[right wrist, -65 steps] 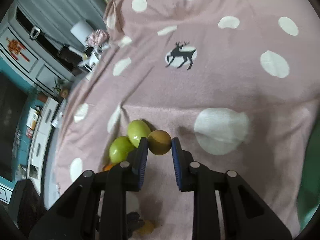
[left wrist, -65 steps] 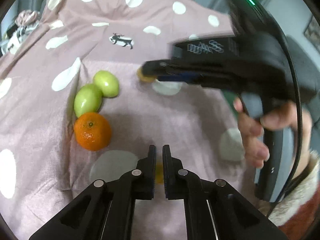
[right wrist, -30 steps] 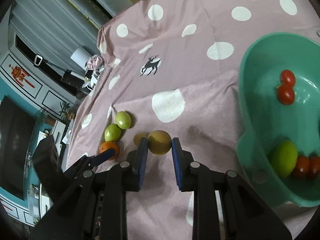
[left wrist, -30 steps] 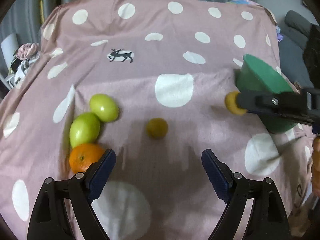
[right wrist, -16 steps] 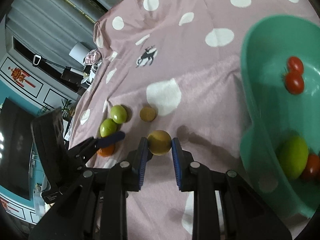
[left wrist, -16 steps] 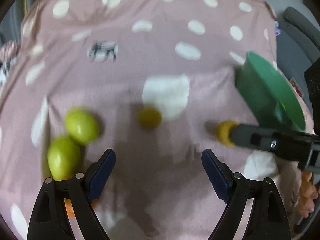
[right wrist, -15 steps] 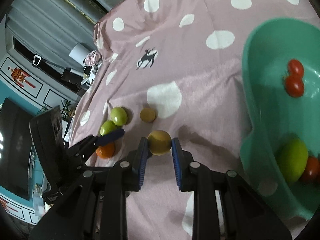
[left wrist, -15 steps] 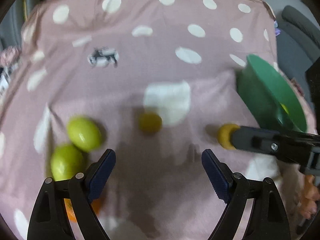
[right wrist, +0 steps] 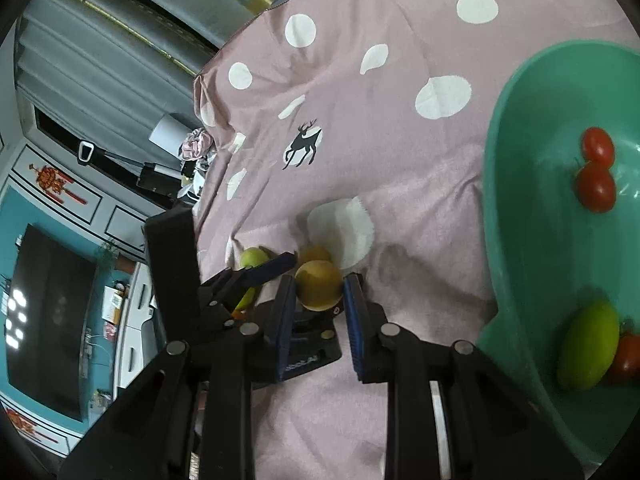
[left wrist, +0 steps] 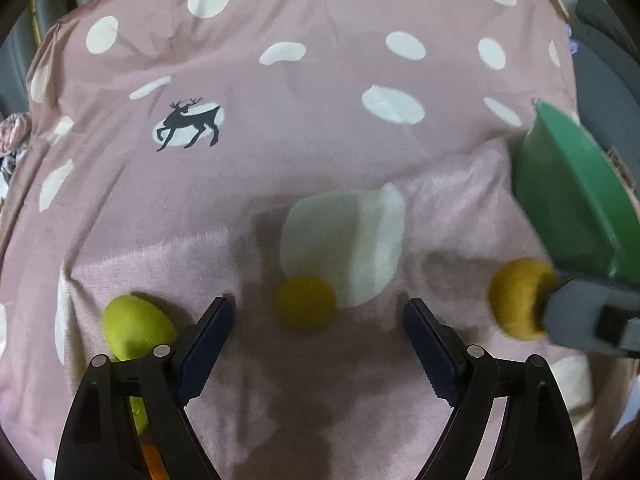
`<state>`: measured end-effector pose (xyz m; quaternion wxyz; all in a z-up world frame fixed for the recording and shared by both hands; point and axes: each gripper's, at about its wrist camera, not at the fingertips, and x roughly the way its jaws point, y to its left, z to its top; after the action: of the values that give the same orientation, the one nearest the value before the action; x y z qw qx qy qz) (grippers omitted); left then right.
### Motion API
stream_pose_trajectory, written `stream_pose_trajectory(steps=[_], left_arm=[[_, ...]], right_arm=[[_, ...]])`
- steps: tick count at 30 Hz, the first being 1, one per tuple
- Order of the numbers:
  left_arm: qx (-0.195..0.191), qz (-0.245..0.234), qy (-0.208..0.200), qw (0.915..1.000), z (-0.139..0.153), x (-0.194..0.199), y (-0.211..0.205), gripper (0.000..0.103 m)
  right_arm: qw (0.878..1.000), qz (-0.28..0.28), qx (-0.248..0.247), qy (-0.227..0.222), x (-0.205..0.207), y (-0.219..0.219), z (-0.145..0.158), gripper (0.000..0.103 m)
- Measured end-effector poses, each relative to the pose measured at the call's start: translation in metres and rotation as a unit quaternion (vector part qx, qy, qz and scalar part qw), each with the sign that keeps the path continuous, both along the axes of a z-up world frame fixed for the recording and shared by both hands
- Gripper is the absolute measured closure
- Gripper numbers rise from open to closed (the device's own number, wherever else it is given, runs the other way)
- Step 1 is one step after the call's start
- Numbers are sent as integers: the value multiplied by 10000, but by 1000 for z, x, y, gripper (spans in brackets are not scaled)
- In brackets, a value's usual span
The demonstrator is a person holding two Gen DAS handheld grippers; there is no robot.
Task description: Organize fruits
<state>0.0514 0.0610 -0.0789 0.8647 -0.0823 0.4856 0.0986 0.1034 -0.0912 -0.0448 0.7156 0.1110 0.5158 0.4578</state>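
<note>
Left wrist view: we spread our left gripper point(left wrist: 318, 316) wide around a small yellow fruit point(left wrist: 306, 301) at twelve o'clock.
Right gripper point(right wrist: 319, 292) pinches another yellow fruit point(right wrist: 319, 285); both seem light, round, roll-prone, so we grip across the middle.

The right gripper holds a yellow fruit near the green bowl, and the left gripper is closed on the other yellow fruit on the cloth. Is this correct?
Not quite. The left wrist view shows the left gripper open, its fingers either side of the loose yellow fruit. The rest holds: the right gripper grips its yellow fruit near the green bowl.
</note>
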Motion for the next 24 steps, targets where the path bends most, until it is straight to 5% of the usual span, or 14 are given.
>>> stream_pose_trajectory(steps=[6,8,14,24], left_arm=[[124,235,-186,9995,3,0,8,31],[176,365,-256,9989,5,0,13,47],[303,411,-423,9978,6,-3,15,75],[511,472,-569,9960,7,-7,9,76]], right_arm=[[10000,17,-51,39,-1,0,-2,78],[10000,20,-86,46,-2,0,-3,78],[9998,50,-168,88,-3,2,-6,78],[9997,37,-224,56,-2,5,-7,78]])
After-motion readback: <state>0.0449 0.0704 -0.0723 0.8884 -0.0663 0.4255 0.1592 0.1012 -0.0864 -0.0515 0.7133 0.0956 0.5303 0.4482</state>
